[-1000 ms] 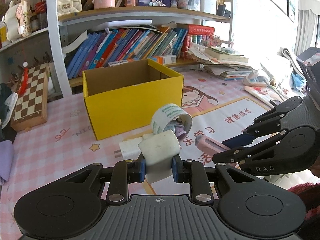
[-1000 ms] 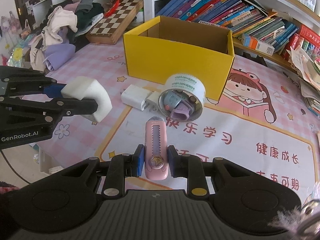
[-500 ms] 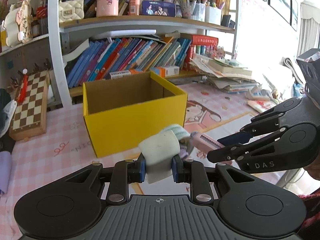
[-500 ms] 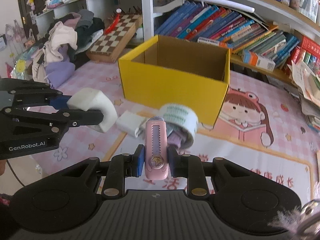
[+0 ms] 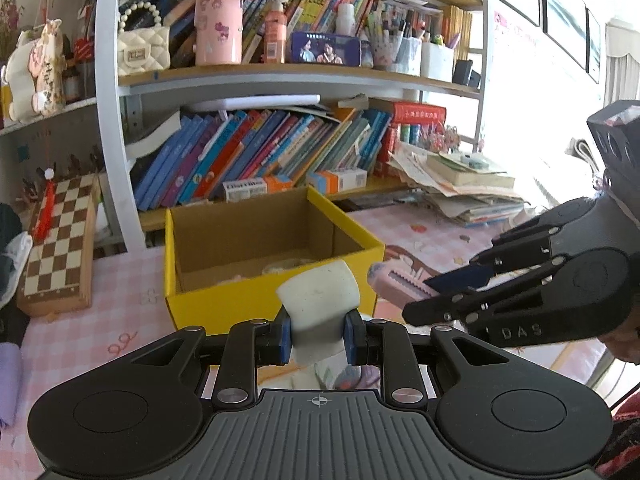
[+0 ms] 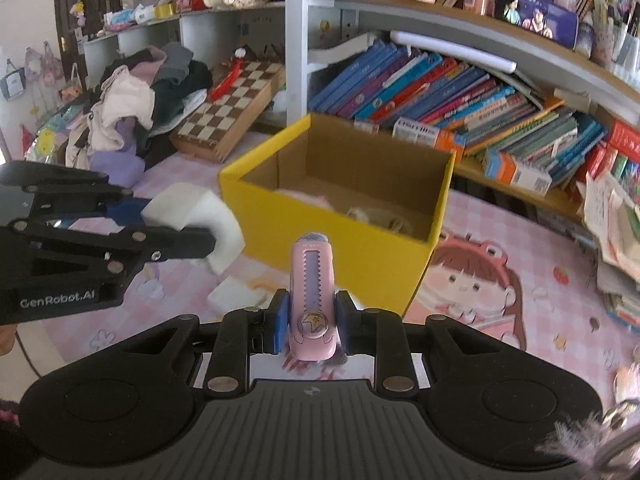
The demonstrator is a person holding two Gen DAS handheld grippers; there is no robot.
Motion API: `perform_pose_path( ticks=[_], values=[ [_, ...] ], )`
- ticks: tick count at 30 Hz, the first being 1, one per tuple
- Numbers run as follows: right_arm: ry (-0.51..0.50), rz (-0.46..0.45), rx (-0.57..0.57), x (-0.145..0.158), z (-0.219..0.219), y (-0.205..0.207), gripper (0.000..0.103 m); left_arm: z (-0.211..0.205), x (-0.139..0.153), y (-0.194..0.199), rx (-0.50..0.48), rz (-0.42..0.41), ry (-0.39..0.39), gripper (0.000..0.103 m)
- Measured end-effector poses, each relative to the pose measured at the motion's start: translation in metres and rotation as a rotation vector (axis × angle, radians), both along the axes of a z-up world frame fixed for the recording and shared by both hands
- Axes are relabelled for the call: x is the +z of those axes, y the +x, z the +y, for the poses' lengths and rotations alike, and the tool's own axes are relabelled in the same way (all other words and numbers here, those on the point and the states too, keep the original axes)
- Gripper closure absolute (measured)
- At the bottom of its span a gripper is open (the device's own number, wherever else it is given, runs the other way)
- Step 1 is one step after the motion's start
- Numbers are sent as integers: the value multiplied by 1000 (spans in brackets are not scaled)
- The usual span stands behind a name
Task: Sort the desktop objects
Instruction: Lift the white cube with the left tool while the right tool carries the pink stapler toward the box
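Observation:
My left gripper (image 5: pixel 317 338) is shut on a white foam block (image 5: pixel 318 300), held in the air just in front of the yellow cardboard box (image 5: pixel 224 304). The same block (image 6: pixel 192 216) shows at the left of the right wrist view. My right gripper (image 6: pixel 310 318) is shut on a pink utility knife (image 6: pixel 312 292), raised near the box's front wall (image 6: pixel 340 252). The knife's tip (image 5: pixel 394 280) also pokes in from the right beside the foam block. Several small items lie inside the box, blurred.
A pink cartoon mat (image 6: pixel 500 264) covers the desk. A white charger (image 6: pixel 236 296) lies on it below the grippers. A chessboard (image 5: pixel 60 244) leans at the left, clothes (image 6: pixel 132 96) pile beyond it, and shelves of books (image 5: pixel 272 152) and loose papers (image 5: pixel 460 184) stand behind the box.
Both grippers rose and moved toward the yellow box with their objects still held. The tape roll and charger have dropped out of the left wrist view beneath the gripper.

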State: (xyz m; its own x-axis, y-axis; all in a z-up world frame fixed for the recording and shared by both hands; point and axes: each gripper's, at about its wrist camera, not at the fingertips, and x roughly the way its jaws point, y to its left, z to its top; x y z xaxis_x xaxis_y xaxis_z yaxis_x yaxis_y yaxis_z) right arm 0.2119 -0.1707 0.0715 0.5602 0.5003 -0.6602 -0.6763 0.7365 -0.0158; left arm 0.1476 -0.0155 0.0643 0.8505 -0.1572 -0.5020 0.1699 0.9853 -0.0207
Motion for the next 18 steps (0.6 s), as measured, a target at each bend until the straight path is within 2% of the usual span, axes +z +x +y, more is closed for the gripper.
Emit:
perform_pose_path(
  ticks=[9,18],
  values=[
    [12,-68,22,18,-3,35,80,-1,12,28,22,-41,44,80],
    [29,-110,46,27,11,84,80,4,21,69,53,-70,133,80]
  ],
)
